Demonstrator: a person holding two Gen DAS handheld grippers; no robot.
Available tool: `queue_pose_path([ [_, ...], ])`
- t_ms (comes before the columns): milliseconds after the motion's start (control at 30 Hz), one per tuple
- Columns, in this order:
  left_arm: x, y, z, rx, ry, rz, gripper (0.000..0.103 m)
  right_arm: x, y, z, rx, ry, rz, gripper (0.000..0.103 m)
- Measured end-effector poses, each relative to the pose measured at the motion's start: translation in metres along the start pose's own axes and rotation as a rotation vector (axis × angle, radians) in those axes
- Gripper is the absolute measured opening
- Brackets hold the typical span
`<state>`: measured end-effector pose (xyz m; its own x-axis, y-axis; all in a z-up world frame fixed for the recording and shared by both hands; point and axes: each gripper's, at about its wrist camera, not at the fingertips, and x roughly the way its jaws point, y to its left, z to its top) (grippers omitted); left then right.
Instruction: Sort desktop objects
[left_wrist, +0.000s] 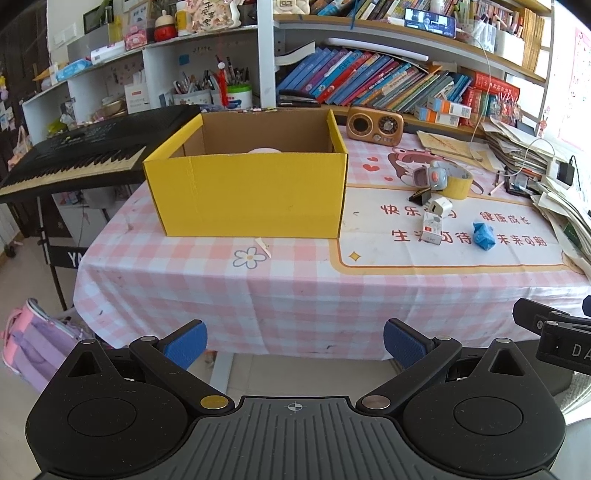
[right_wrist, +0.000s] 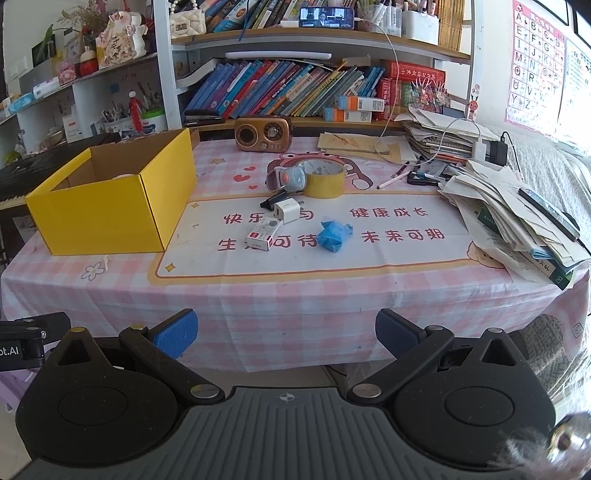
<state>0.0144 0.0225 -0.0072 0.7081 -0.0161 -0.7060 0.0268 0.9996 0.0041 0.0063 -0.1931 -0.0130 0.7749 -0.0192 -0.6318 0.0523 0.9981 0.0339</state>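
An open yellow cardboard box (left_wrist: 251, 192) (right_wrist: 107, 218) stands on the left of the pink checked tablecloth (left_wrist: 295, 288) (right_wrist: 295, 295), something pale lying inside. To its right lies a small cluster: a yellow tape roll (right_wrist: 325, 177) (left_wrist: 456, 181), a grey toy watch (right_wrist: 288, 179) (left_wrist: 430, 176), a black clip (right_wrist: 271, 201), a white charger plug (right_wrist: 286, 210) (left_wrist: 441, 206), a small white box (right_wrist: 263, 234) (left_wrist: 432, 229) and a crumpled blue wrapper (right_wrist: 332, 236) (left_wrist: 483, 234). My left gripper (left_wrist: 295, 345) and right gripper (right_wrist: 286, 334) hover open before the table's front edge, nothing between their blue pads.
A brown retro radio (right_wrist: 263, 133) (left_wrist: 375, 125) stands at the back. Stacked papers and cables (right_wrist: 517, 214) crowd the right side. A black keyboard (left_wrist: 85, 155) sits left of the table, a pink backpack (left_wrist: 33, 343) on the floor. Bookshelves rise behind.
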Motion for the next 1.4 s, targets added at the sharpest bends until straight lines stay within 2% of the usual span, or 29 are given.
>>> queue_pose_path([
  [1400,0.0012,0.0043,0.0003,0.003,0.006,-0.004,0.103,0.0039,0.0051,-0.0014,0.014,0.012,0.010,0.103],
])
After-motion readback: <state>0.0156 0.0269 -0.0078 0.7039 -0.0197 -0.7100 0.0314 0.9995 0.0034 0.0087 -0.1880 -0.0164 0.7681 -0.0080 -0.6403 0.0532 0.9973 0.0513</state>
